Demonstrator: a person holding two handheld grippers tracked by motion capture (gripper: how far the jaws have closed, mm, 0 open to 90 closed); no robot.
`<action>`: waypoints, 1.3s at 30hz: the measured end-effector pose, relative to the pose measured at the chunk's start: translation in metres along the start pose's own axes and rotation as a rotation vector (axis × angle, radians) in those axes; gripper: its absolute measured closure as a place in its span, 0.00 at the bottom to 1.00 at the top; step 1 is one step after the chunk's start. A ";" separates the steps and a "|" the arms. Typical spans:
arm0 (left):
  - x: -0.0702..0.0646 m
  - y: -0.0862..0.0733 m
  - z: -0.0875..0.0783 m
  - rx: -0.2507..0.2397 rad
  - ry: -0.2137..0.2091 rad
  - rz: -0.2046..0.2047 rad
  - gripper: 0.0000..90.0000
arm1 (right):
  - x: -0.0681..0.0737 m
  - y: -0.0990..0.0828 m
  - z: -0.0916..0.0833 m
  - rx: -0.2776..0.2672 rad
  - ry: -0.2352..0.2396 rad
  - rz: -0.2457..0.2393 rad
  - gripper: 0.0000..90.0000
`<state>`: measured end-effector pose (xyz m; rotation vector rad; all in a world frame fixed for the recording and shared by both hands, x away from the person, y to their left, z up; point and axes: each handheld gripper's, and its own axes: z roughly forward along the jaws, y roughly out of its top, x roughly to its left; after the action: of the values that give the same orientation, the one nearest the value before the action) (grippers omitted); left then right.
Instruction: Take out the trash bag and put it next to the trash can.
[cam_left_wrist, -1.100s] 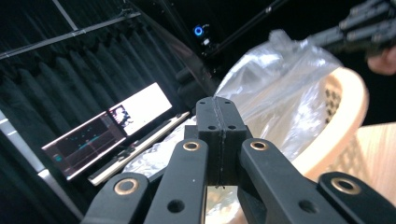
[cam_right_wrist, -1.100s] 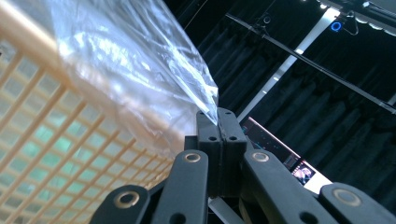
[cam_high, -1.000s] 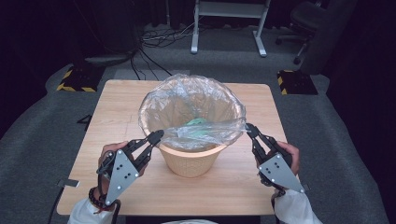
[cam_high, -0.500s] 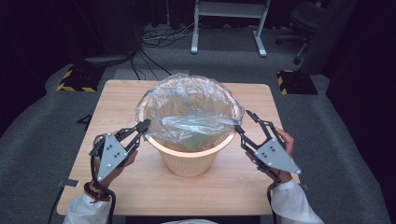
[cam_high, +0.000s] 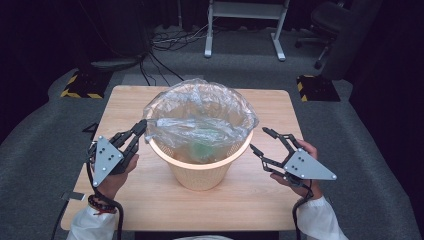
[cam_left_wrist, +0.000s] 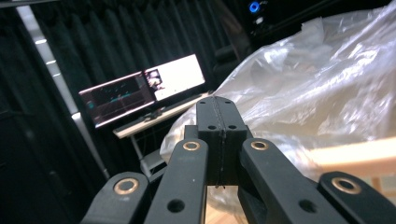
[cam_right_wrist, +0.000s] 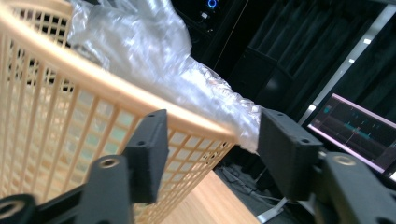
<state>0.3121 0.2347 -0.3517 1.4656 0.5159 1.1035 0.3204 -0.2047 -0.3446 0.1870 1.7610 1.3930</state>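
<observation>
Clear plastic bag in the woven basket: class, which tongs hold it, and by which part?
The left tongs pinch the clear plastic bag at its left rim edge. The right tongs stand open beside the beige basket, holding nothing.

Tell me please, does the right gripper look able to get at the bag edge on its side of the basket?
Probably yes. The right gripper stands open just off the basket, and the plastic bag drapes over the rim facing it, with nothing between them.
</observation>
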 end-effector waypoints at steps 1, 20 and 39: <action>0.001 -0.002 0.001 0.009 0.000 -0.015 1.00 | 0.001 0.000 0.001 0.002 -0.001 -0.007 0.58; -0.005 -0.053 -0.001 0.152 -0.110 -0.069 1.00 | 0.029 -0.021 -0.004 0.047 0.051 0.075 0.48; -0.084 -0.049 -0.005 0.153 -0.341 0.041 1.00 | 0.070 -0.031 -0.017 -0.046 -0.010 0.228 0.46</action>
<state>0.2831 0.1795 -0.4262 1.7622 0.3352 0.8345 0.2772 -0.1877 -0.4078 0.3797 1.7391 1.5897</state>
